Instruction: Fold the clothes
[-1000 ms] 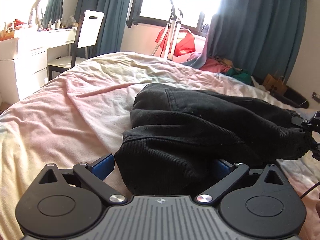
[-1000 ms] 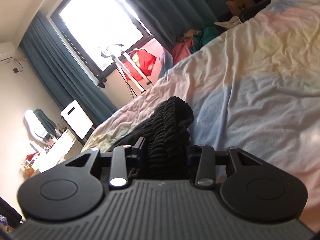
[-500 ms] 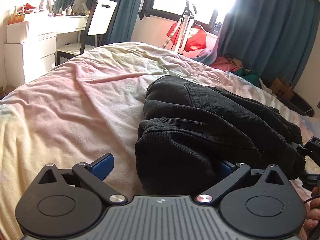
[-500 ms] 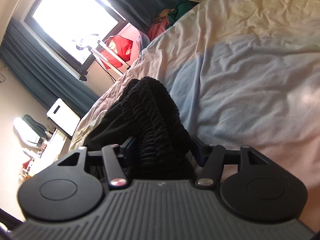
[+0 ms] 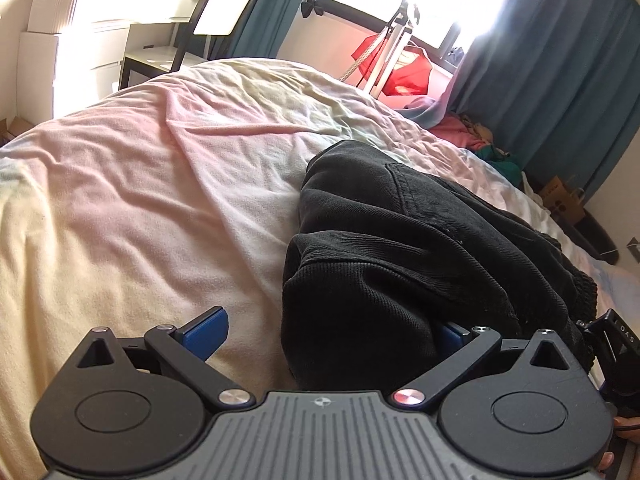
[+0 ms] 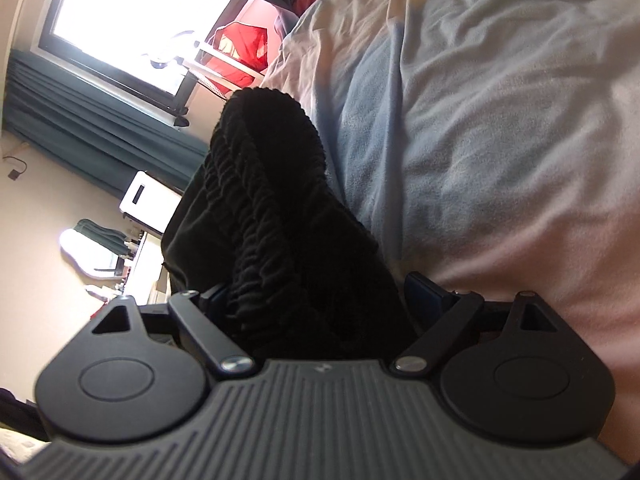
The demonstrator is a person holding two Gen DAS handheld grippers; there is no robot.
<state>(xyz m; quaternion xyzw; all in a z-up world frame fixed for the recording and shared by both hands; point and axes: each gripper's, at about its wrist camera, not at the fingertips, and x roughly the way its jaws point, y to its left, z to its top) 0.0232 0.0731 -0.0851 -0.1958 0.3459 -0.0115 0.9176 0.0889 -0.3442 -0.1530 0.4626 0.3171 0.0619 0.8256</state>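
A black garment (image 5: 400, 248), corduroy-like with a pocket seam and a ribbed elastic band, lies bunched on the bed. My left gripper (image 5: 332, 332) is wide open; the garment's near fold fills the right half of the gap, against the right blue pad, while the left blue pad (image 5: 206, 330) stands free over the sheet. My right gripper (image 6: 316, 300) has opened wider, and the ribbed band (image 6: 264, 184) lies loose between the jaws. The right gripper's body shows at the left wrist view's right edge (image 5: 618, 340).
The bed's pastel sheet (image 5: 160, 184) spreads left and behind the garment, light blue and pink in the right wrist view (image 6: 500, 128). Beyond the bed are a white dresser and chair (image 5: 224, 4), a tripod with red cloth (image 5: 396, 60), teal curtains and a clothes pile (image 5: 496, 148).
Both grippers lowered the garment toward the bed and came closer together. The right gripper's jaws spread apart, loosening their hold on the ribbed band, and the right view rolled further.
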